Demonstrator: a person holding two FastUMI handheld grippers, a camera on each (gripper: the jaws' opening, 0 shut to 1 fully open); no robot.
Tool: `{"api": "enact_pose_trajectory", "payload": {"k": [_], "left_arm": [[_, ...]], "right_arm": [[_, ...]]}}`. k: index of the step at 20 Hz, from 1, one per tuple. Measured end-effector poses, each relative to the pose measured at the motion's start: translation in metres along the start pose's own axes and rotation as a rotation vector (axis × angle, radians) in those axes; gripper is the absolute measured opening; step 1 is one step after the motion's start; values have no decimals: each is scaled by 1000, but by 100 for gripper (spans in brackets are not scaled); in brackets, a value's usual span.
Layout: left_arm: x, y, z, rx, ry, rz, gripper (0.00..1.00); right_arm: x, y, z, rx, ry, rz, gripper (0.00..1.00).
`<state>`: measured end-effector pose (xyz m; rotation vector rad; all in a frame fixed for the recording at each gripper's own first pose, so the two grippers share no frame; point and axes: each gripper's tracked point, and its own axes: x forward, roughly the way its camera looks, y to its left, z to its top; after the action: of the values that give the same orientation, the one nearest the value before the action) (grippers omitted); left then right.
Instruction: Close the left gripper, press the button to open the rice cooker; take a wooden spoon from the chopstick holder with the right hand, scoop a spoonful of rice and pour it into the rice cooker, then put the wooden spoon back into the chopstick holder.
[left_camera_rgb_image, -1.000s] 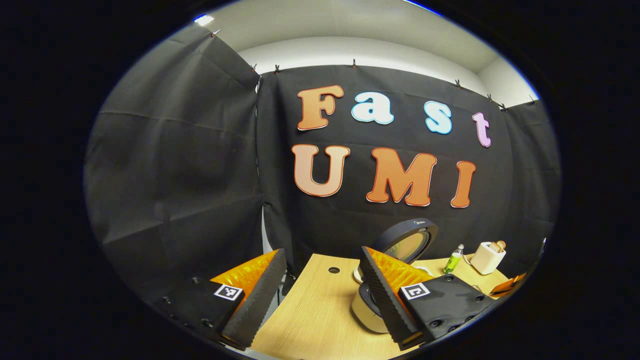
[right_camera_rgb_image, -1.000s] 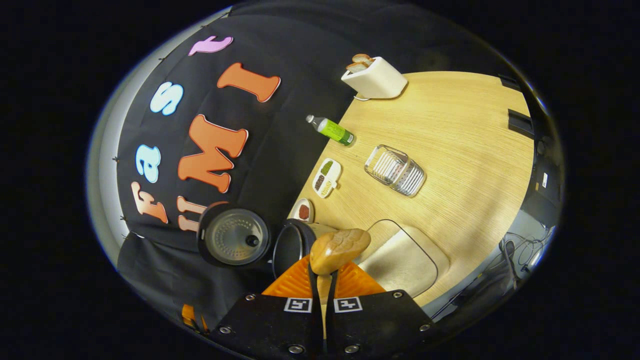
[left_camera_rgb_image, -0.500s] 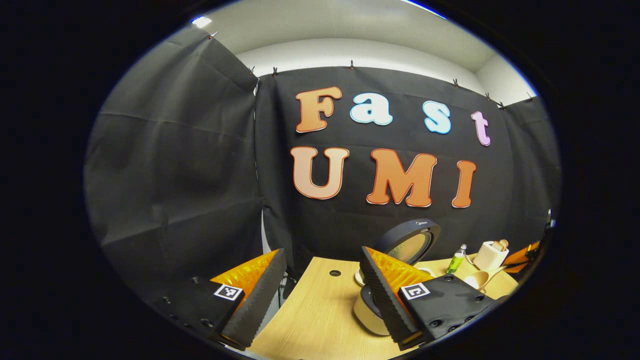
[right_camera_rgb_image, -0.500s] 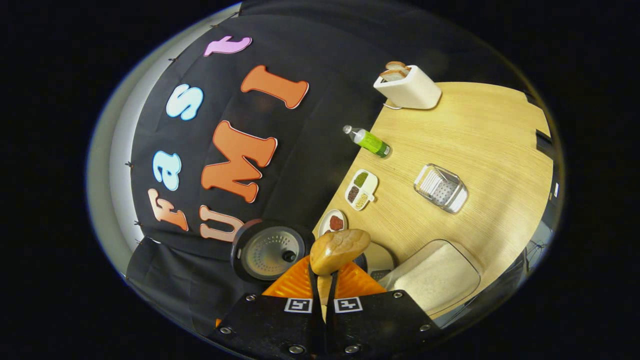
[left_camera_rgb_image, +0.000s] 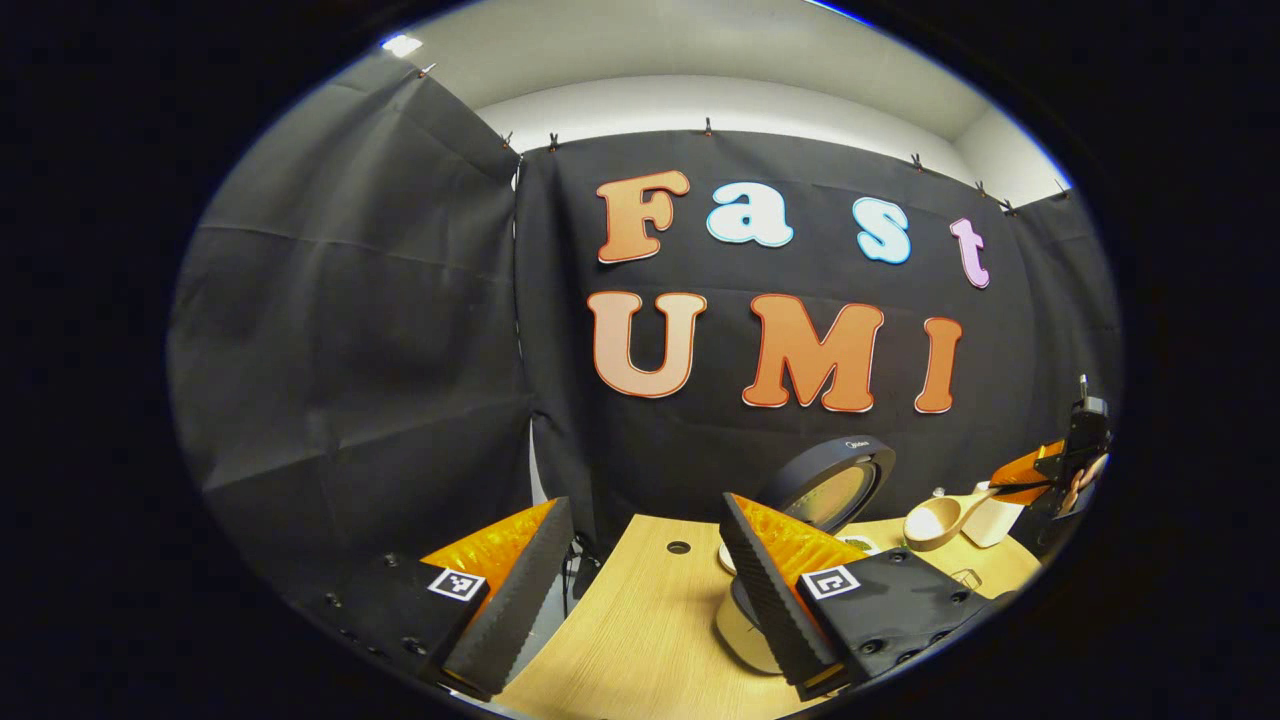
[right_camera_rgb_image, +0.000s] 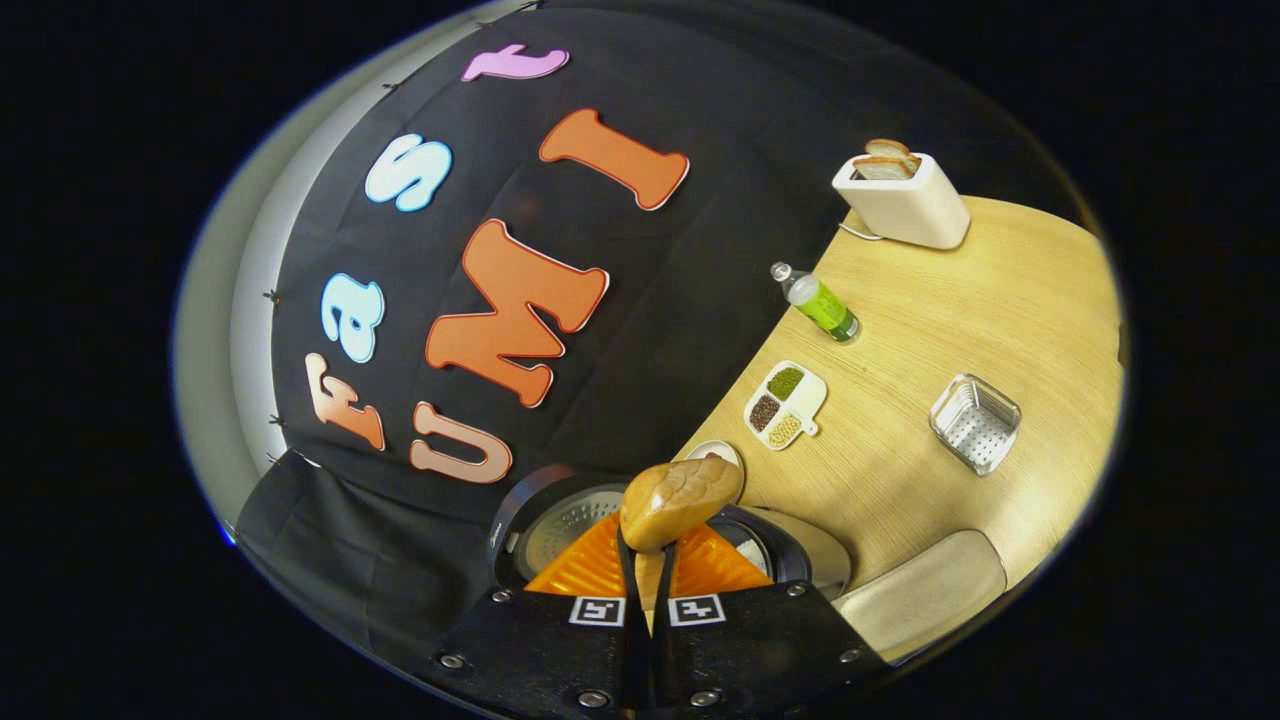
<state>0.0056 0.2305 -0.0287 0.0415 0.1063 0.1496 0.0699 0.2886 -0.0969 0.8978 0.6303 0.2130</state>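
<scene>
Wooden, stiff and light, the pale round-bowled spoon (right_camera_rgb_image: 680, 497) is pinched by its handle in the right gripper (right_camera_rgb_image: 648, 580); left gripper (left_camera_rgb_image: 640, 590) jaws spread

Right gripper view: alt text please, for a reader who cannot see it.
The right gripper is shut on a wooden spoon, its bowl above the open rice cooker. On the wooden table beyond are a divided dish of grains, a green bottle, a clear basket and a toaster holding bread.
</scene>
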Motion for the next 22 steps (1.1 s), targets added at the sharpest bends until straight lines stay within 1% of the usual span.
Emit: {"api": "enact_pose_trajectory", "payload": {"k": [3,4,5,6,10,13,18,19,22], "left_arm": [[6,2,-4,3,7,16,96],[7,3,-4,3,9,19,100],[7,4,-5,3,13,26,100],[8,7,-7,2,16,33,96],[12,11,-14,-5,39,55,96],[12,12,-12,-1,34,63,99],[12,11,-15,5,41,68,97],[12,12,-15,7,38,69,99],[12,15,-14,7,36,79,97]], "right_arm": [[19,6,-2,-53,12,-16,2],[23,5,-5,-65,20,-22,2],[28,4,-8,-71,28,-25,2],[32,3,-10,-76,37,-30,2],[43,-7,-16,-129,59,-67,1],[48,-9,-20,-161,72,-75,2],[50,-9,-23,-235,78,-78,2],[50,-7,-22,-249,75,-77,2],[49,-4,-22,-307,65,-82,2]]}}
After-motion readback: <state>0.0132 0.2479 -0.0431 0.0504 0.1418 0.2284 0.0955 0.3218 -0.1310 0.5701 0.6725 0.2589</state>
